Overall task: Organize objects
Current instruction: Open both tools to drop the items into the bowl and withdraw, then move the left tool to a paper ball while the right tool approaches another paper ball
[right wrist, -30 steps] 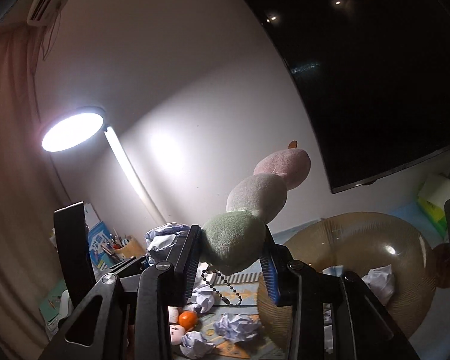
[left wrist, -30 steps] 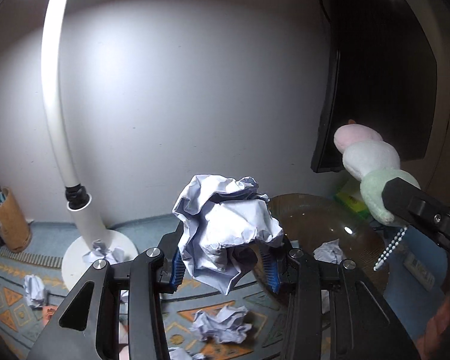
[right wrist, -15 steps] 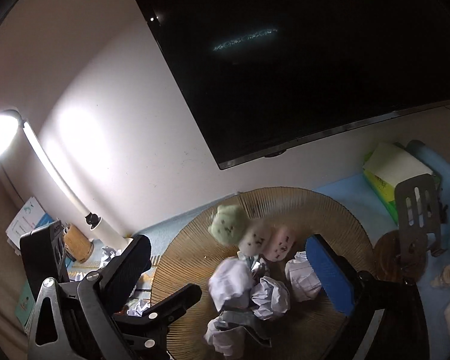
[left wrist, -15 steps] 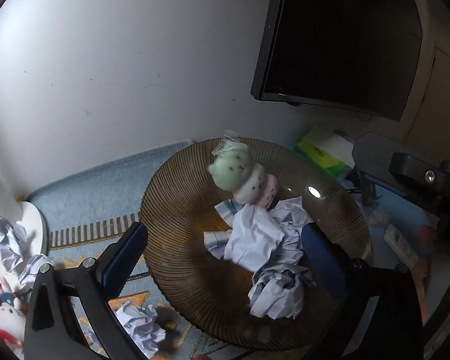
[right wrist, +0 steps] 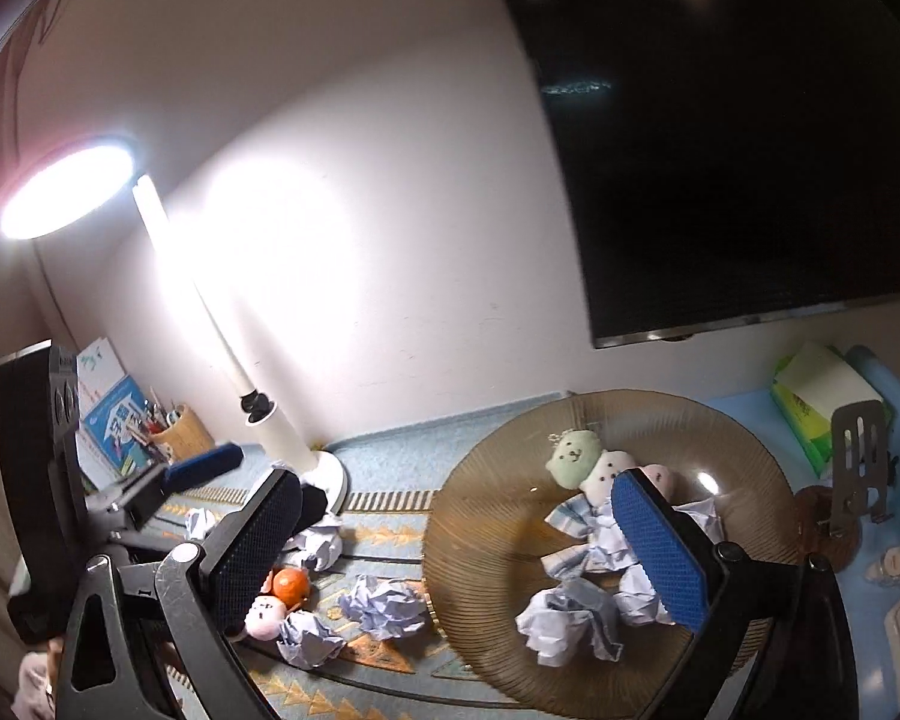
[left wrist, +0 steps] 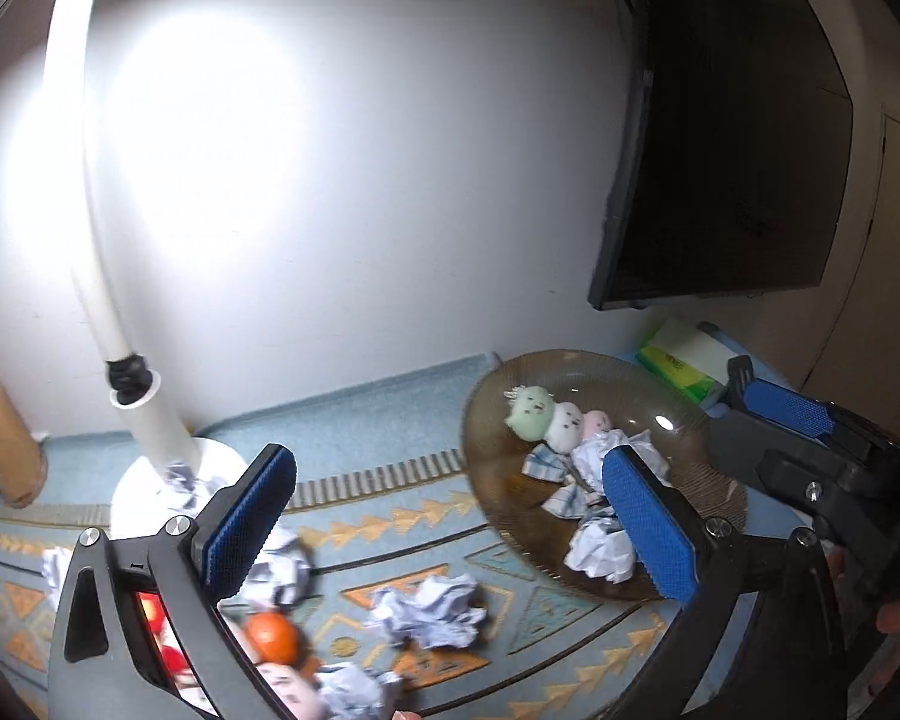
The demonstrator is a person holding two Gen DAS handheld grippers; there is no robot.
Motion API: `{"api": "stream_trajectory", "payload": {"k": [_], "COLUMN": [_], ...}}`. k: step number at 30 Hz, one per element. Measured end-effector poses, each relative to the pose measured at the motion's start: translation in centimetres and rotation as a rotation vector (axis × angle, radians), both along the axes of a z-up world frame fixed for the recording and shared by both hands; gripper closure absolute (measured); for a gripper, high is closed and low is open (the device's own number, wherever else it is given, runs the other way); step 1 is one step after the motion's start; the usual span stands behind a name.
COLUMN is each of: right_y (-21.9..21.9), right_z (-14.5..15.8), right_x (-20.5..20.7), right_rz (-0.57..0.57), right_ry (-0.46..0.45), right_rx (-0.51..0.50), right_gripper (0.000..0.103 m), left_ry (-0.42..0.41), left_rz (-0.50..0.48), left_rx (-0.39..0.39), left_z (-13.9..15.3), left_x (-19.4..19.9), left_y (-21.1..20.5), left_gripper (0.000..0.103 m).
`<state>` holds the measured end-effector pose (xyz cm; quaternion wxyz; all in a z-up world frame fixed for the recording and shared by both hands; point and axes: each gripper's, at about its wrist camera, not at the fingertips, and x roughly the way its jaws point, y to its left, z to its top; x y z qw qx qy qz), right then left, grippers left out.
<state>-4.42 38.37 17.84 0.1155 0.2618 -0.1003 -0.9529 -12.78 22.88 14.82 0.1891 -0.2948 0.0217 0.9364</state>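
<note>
A: Where did the plush toy (right wrist: pixel 600 465) end up?

B: It lies in the ribbed amber glass plate (right wrist: pixel 486 540), at the far side, touching the crumpled paper balls (right wrist: pixel 576 618) heaped there.

A: And the hand-held grippers?

B: The left hand-held gripper (left wrist: pixel 450 525) and right hand-held gripper (right wrist: pixel 462 546) both have their jaws spread wide after just opening, with nothing between the blue pads.

A: What stays on the desk (left wrist: pixel 390 450)?

B: More paper balls (right wrist: pixel 384 606), a small orange (right wrist: pixel 291 585) and a pink toy (right wrist: pixel 264 615) lie on the patterned mat, near the white lamp (right wrist: pixel 282 438).
</note>
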Motion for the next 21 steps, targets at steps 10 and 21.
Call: {"api": "stream_trajectory", "payload": {"k": [10,21], "right_y": [-12.1,-15.1], "right_z": [-7.5,-17.6], "right_x": [2.6,2.4], "right_rz": [0.149,0.142], "right_ry": [-0.086,-0.323], "right_rx": [0.263,0.311], "right_gripper": [0.000,0.000], "left_ry": [-0.102,-0.332], "left_rz": [0.309,0.418], "left_rx": [-0.109,-0.105], "left_z": [-3.4,-13.7], "left_x": [0.2,0.1], "left_y": [-19.8,-31.2], "left_gripper": [0.000,0.000]}}
